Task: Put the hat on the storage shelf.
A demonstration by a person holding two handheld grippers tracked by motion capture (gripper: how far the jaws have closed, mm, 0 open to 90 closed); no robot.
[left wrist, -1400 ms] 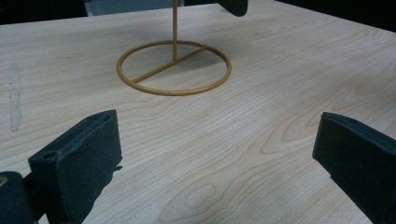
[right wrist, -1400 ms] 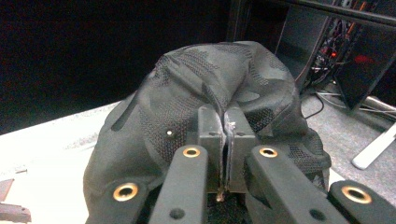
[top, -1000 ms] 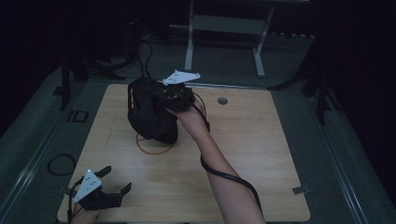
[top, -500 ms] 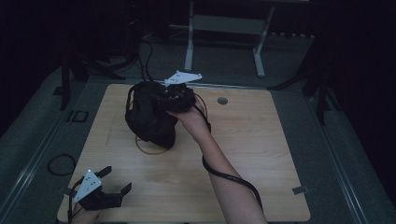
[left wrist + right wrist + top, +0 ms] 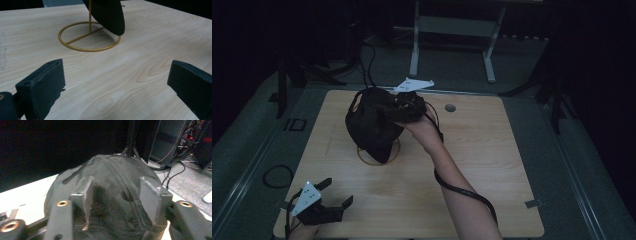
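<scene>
Cap (image 5: 371,127) is what our work turns on: a black cap hung over a thin gold wire stand (image 5: 378,154) on the worktop (image 5: 492,165), directly under and in front of our right gripper (image 5: 384,107). In the right gripper view the cap's crown (image 5: 117,185) lies between that gripper's two jaws, which stand apart on either side of the mesh; we see a gap at each pad, so we judge nothing is pinched. Those jaws have just been opening, with the cap between them.

Our left gripper (image 5: 337,192) rests low at the near edge of the worktop, well apart from the stand. Its jaws are spread wide with nothing between them, and its own view looks across bare wood to the gold ring base (image 5: 88,37) and the cap's lower edge (image 5: 110,15) ahead.

We read this as the release step: the cap has been settled on the stand and our right gripper is letting go. The next move calls for lifting straight up and back, clear of the crown, without dragging the fabric or tipping the light stand.

Against the frame a second ago, the cap sits in much the same place on the stand, and our left gripper has not shifted.
</scene>
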